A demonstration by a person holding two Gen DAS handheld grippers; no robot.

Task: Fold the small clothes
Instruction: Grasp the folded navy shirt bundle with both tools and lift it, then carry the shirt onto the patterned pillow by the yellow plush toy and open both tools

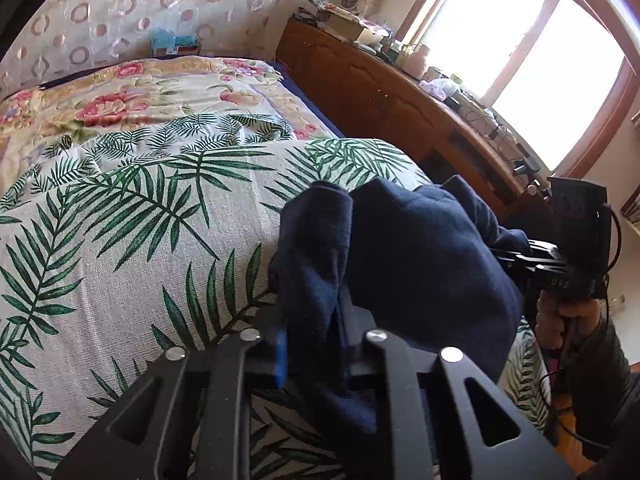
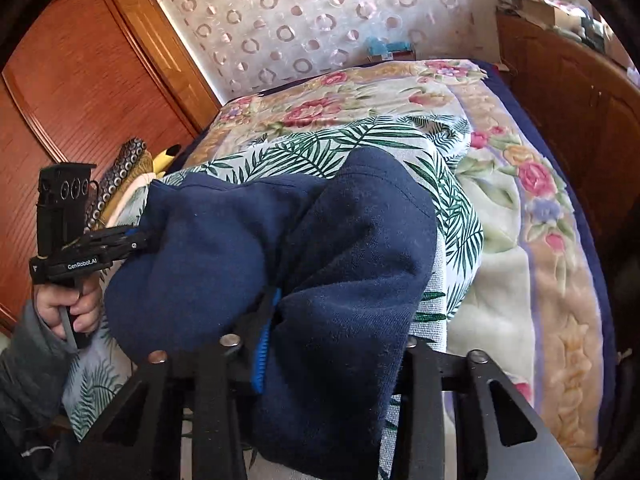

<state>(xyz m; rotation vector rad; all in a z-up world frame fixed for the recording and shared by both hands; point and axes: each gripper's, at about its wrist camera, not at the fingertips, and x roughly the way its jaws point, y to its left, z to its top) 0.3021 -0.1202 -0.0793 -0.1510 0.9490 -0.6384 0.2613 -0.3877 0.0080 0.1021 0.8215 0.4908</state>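
A navy blue garment (image 1: 420,264) is bunched and held up over the palm-leaf cloth (image 1: 132,216) on the bed. In the left wrist view my left gripper (image 1: 312,320) is shut on one edge of it, and the fabric hangs down between the jaws beside a blue pad (image 1: 281,356). My right gripper (image 2: 316,316) is shut on the opposite edge of the navy garment (image 2: 224,248), which drapes over and hides its right finger. Each view shows the other gripper pinching the fabric: the right gripper (image 1: 516,252) at the far right, the left gripper (image 2: 136,240) at the far left.
The bed carries a floral quilt (image 2: 532,240) under the palm-leaf cloth. A wooden cabinet (image 1: 384,92) with clutter on top runs along the bed below a bright window. A wooden wardrobe (image 2: 80,80) stands on the other side. A person's hand (image 2: 76,304) grips the left handle.
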